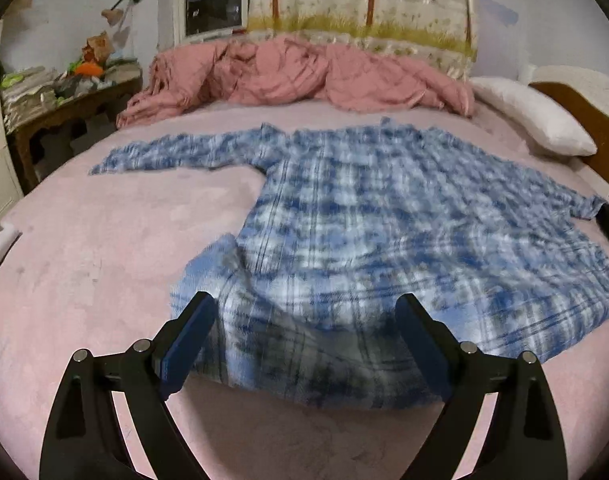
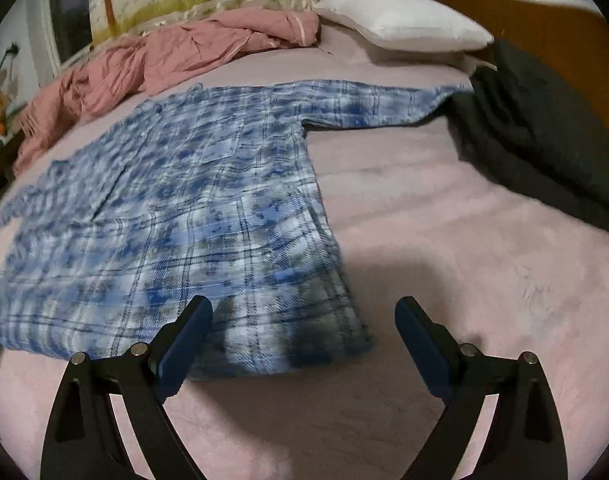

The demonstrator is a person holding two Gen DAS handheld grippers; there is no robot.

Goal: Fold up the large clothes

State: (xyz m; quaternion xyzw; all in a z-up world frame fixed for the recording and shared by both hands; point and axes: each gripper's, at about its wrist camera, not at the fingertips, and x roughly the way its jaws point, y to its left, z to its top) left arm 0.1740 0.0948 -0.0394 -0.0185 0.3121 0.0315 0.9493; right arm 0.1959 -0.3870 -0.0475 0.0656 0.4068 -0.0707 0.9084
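A blue and white plaid shirt point(image 1: 364, 224) lies spread flat on the pink bed point(image 1: 84, 280), sleeves stretched out to both sides, hem toward me. My left gripper point(image 1: 304, 320) stands open over the hem's left corner, and cloth lies between the fingers without the pads pressing it. In the right wrist view the same shirt point(image 2: 192, 216) fills the left half. My right gripper point(image 2: 304, 320) is open above the hem's right corner, its left finger over the cloth and its right finger over bare bedsheet point(image 2: 464, 280).
A crumpled pink quilt point(image 1: 296, 76) lies along the far side of the bed, with a white pillow point(image 2: 400, 20) beside it. A dark folded garment point(image 2: 544, 136) sits by the wooden headboard point(image 2: 544, 12). A cluttered wooden side table point(image 1: 64, 96) stands left of the bed.
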